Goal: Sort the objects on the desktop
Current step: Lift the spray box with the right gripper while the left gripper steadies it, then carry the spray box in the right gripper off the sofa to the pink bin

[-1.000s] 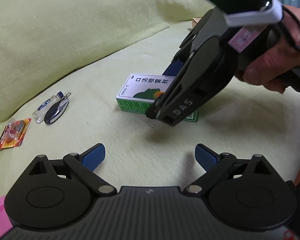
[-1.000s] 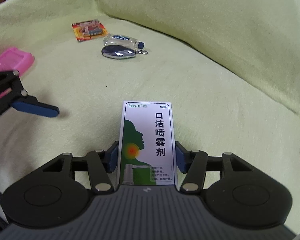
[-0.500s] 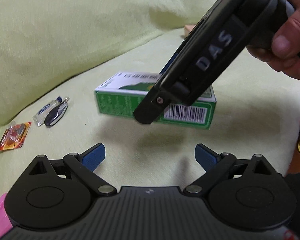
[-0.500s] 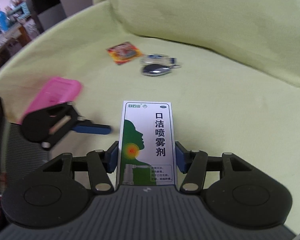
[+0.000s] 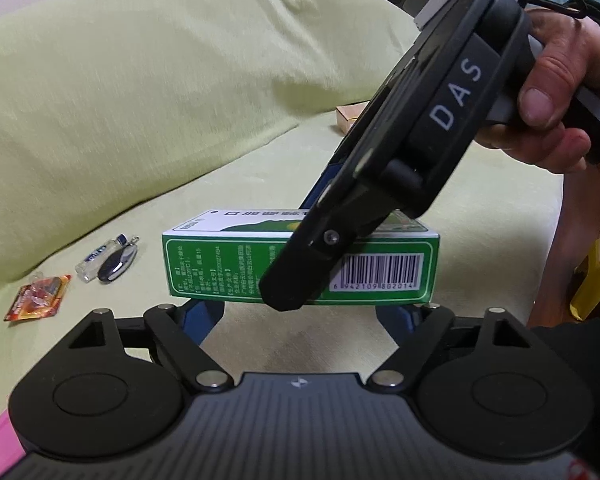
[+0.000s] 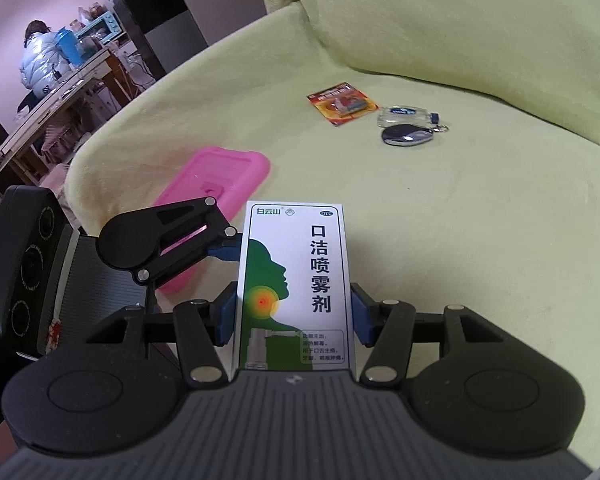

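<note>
Green-sided spray box (image 5: 236, 268) is serving as the landmark and is being carried clear of the yellow-green cushion (image 5: 140, 100). Far left of the box, the orange blister pack (image 5: 38, 298), clear bottle (image 5: 96, 260) and key fob (image 5: 118, 265) are lying unsorted. Below the box, the left gripper (image 5: 300, 312) is waiting spread. Over the box, the right gripper (image 6: 292, 316) is clamping its long sides. Sorting is judged barely begun.

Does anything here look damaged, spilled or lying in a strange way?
Nothing stands out. The green box looks undamaged in the right gripper, level, off the sofa. The key fob and red packet lie flat.
</note>
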The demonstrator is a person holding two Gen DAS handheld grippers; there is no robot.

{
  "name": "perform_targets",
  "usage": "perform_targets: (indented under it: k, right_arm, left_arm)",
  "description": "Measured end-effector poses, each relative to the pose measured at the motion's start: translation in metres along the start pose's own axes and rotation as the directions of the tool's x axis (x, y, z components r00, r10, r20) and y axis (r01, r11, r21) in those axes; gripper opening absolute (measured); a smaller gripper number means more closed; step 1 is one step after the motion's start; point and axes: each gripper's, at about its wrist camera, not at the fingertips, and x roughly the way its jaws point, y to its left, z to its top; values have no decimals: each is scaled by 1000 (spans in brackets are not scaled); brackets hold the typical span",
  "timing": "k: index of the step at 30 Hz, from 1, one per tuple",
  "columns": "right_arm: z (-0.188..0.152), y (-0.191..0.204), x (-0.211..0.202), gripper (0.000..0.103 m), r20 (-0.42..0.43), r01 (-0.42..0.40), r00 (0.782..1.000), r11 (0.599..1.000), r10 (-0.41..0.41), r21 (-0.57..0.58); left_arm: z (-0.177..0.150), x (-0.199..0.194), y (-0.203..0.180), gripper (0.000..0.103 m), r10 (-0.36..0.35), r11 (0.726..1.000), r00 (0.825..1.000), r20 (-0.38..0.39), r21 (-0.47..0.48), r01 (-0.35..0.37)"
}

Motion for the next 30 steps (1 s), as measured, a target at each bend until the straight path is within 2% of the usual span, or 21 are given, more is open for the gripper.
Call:
perform_targets:
  k: [18,30]
  right_arm:
    - [-7,57,-14,52,-1,-30,1000,994,30,-101]
    - [-7,106,-11,52,-21,-82,997,978,79,-194]
  left_arm:
    - [-6,-56,-18,84,89,996,996,5,-12,-89]
    - [-20,-100,-27,84,186,981,983,4,-57,-185]
